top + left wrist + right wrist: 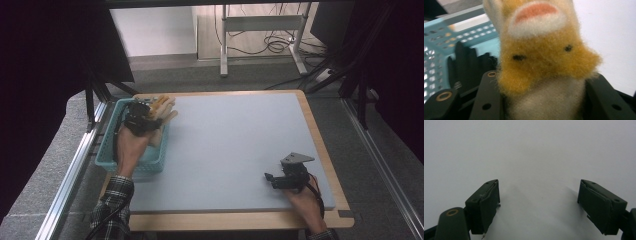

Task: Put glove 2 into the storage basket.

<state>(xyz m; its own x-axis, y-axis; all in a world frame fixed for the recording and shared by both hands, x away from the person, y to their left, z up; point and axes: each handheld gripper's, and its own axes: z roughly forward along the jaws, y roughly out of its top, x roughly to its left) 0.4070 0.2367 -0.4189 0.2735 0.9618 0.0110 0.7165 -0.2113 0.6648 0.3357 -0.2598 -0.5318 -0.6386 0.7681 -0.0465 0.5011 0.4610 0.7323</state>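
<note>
An orange and cream plush toy (pixel 161 111) (pixel 544 62) with black stitched eyes is clamped between the two black jaws of my left gripper (pixel 150 117) (pixel 544 100), over the right rim of a turquoise plastic basket (pixel 107 150) at the table's left edge. Its fuzzy body bulges out between the jaws in the left gripper view, where the basket's lattice wall (pixel 439 50) lies behind on the left. My right gripper (pixel 272 179) (pixel 539 207) rests low at the front right of the table, jaws wide apart with bare grey surface between them.
A pale grey mat (pixel 235 145) covers the wood-edged table. Black curtains hang at both sides, and metal rails run along the left and right. A desk frame with cables (pixel 265 35) stands on the floor beyond the table.
</note>
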